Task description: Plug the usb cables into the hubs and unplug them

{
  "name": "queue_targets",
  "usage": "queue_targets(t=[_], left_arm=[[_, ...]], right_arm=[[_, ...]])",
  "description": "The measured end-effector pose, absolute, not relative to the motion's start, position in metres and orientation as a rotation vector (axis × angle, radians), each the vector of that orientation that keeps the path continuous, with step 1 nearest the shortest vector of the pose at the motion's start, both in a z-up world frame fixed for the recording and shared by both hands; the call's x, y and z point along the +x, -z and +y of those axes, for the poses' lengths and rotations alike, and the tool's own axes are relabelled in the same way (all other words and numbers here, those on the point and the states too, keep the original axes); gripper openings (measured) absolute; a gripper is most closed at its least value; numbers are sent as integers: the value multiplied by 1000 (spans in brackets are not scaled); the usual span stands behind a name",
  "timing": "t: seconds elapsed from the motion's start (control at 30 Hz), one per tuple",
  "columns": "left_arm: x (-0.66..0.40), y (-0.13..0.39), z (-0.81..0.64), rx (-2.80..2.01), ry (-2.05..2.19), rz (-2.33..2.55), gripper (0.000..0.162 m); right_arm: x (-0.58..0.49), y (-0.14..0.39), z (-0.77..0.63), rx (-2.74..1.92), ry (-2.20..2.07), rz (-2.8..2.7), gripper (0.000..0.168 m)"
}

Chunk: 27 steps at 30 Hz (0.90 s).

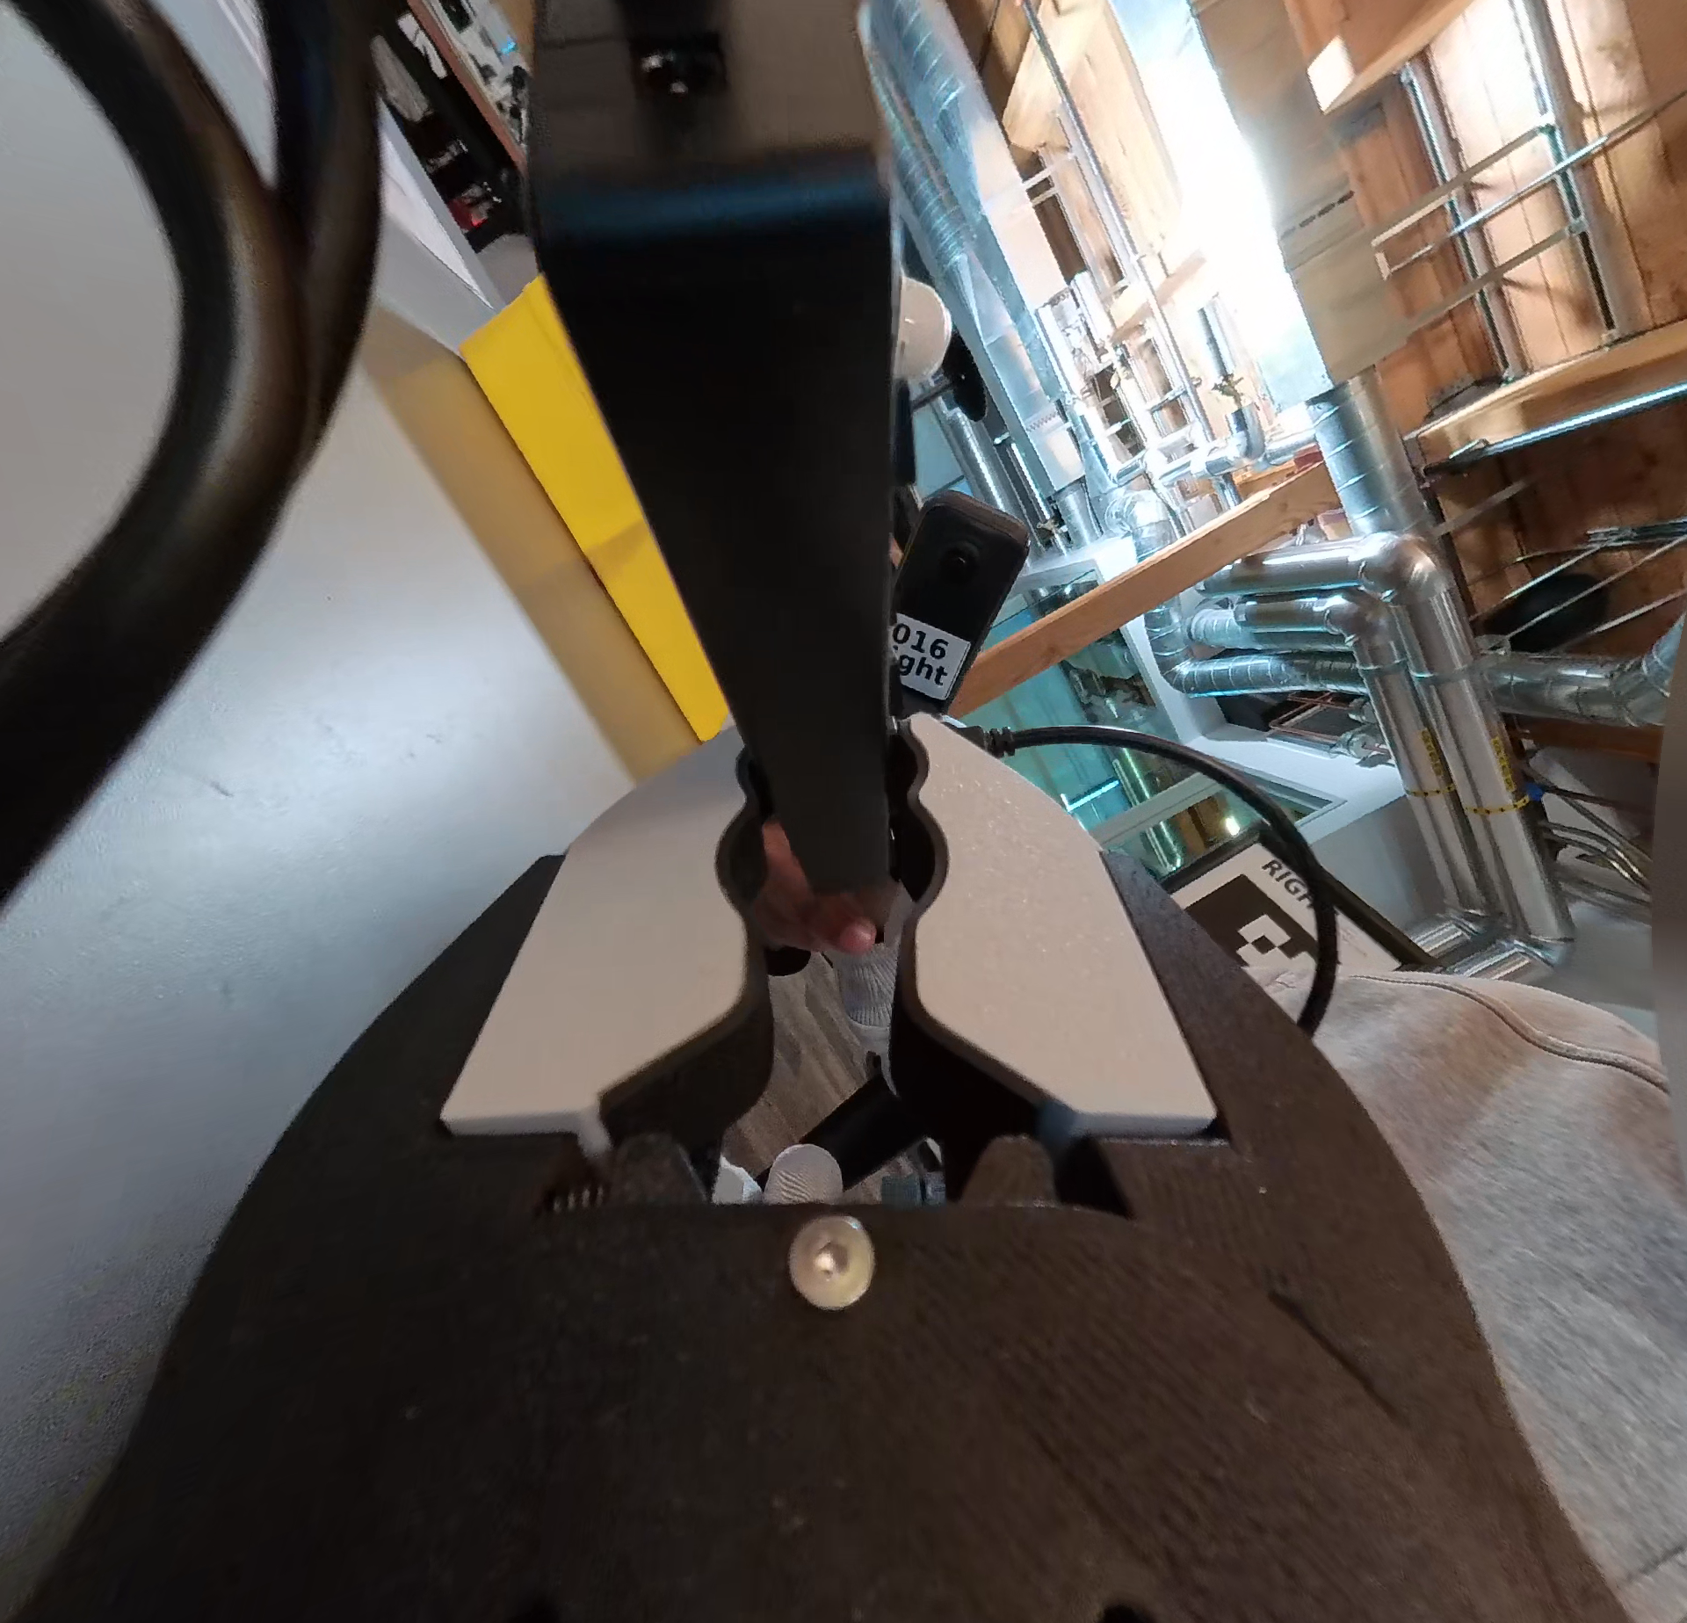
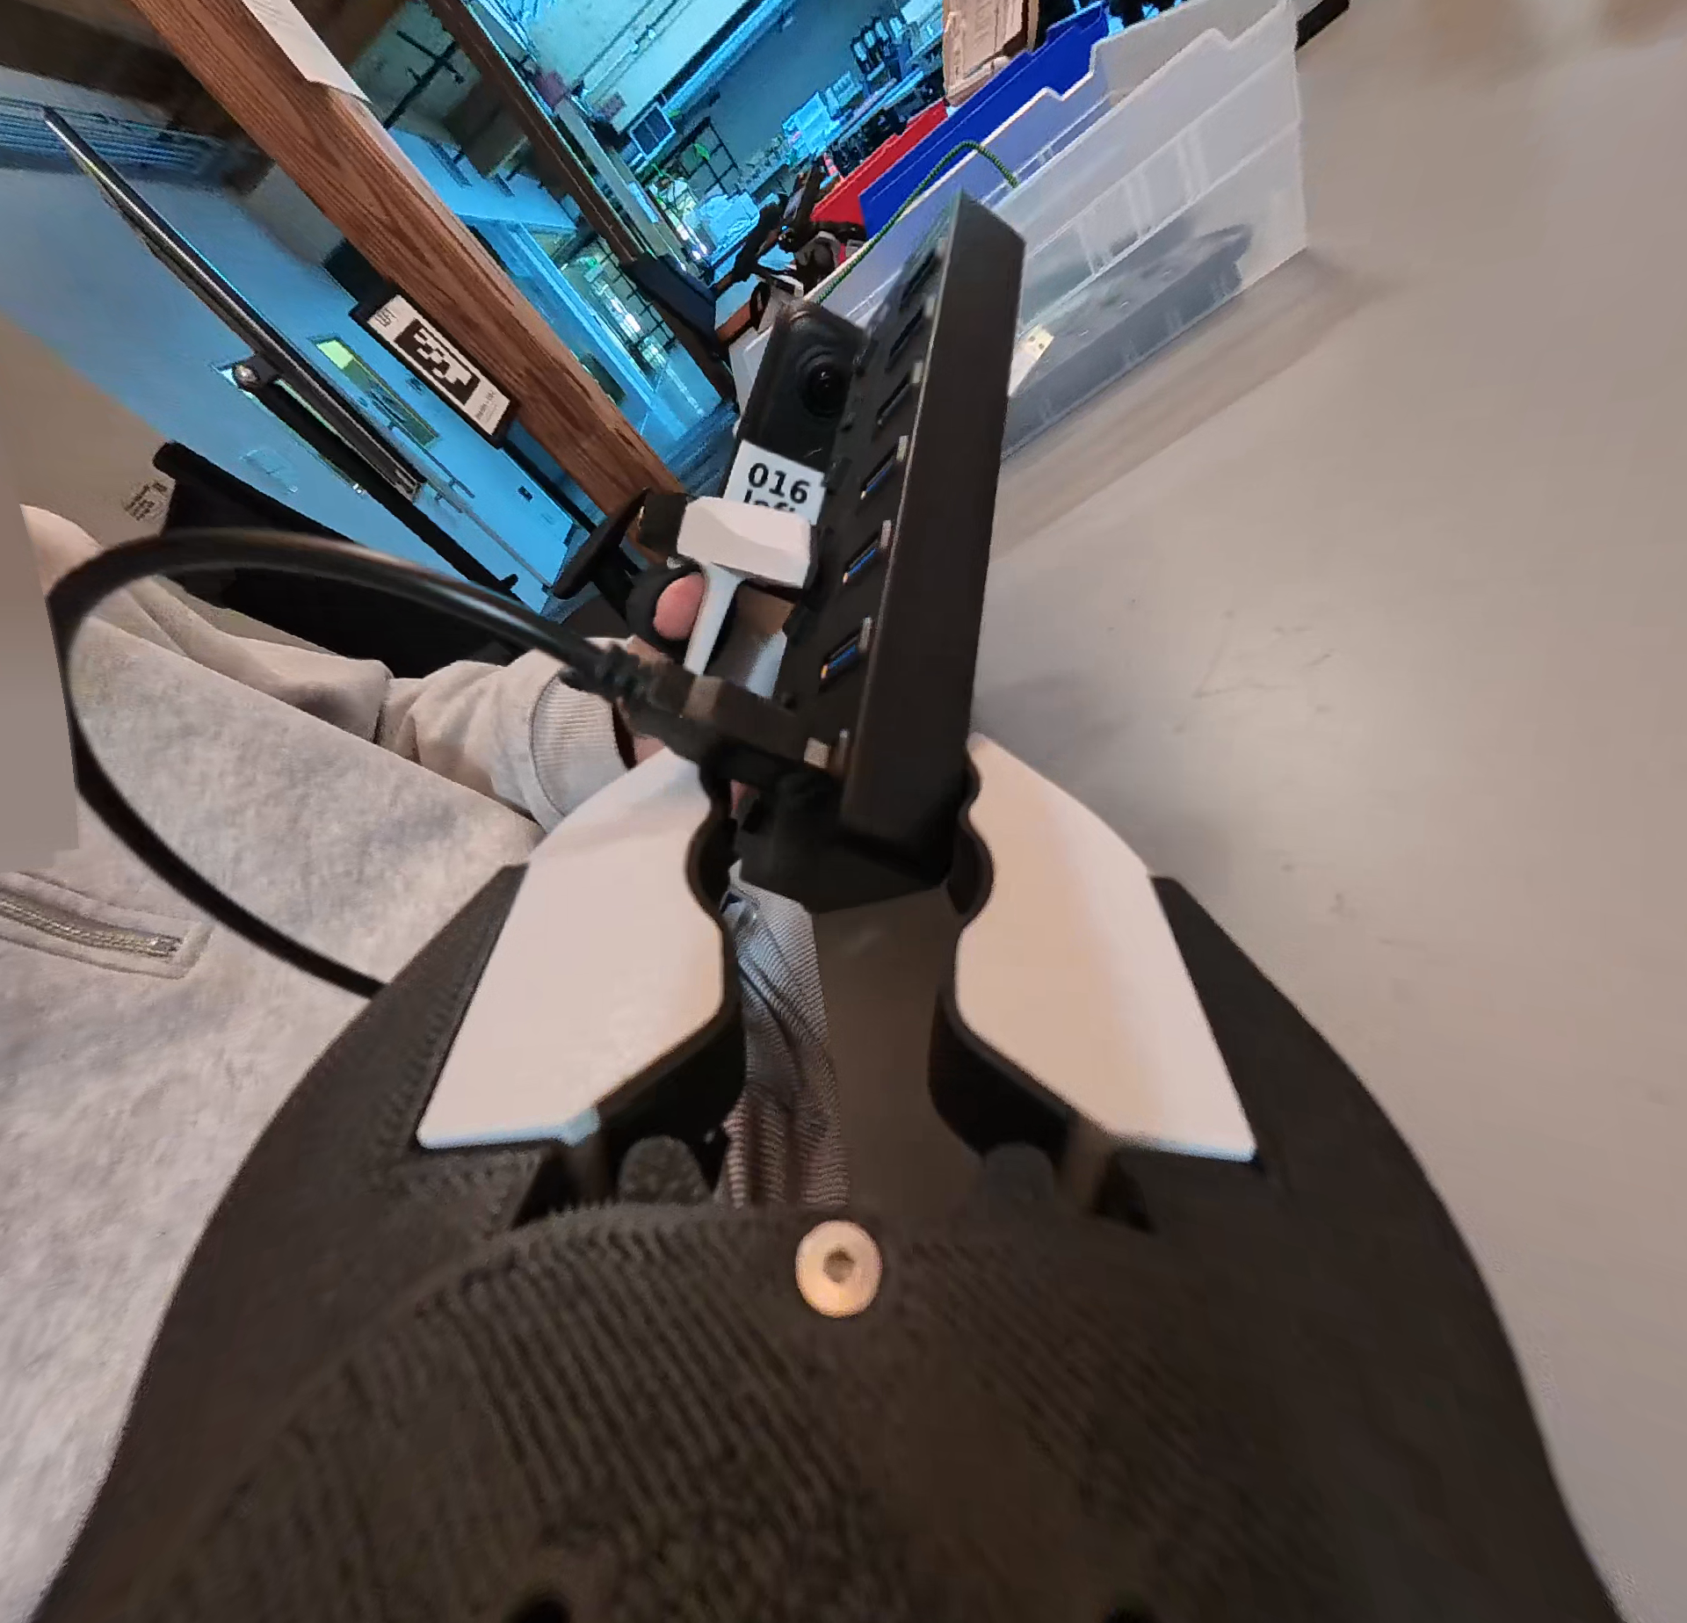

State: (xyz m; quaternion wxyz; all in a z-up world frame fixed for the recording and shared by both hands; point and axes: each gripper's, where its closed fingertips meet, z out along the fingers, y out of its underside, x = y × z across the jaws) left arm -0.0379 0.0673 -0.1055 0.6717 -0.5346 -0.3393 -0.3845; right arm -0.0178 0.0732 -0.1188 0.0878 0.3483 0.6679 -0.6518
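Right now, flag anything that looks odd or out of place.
The USB hub is off the table, clamped at opposite ends by the right gripper and left gripper. One black cable is plugged in.

The left claw [image 1: 826, 835] is clamped on the narrow end of a black USB hub [image 1: 721, 411], raised off the white surface [image 1: 301, 757].

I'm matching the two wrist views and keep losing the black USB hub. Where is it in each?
Left wrist view: the black hub fills the upper middle, its plain back showing, its narrow end between the jaws.
Right wrist view: the hub rises from the jaws at centre, its ports facing left.
Shared landmark: the thin black cable looping beside the grey sleeve.
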Motion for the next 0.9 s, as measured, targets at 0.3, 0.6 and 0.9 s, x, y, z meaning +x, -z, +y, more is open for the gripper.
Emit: queue_targets(t=[0.3,0.6,0.9], left_arm=[[-38,104,68,-1191,864,-764,28],[-33,101,70,-1192,856,-736,46],[-27,105,76,-1237,852,-727,37]], right_arm=[[-17,112,74,1061,1924,1752,38],[-18,107,75,1051,1970,1723,36],[-11,105,66,964,1993,1837,35]])
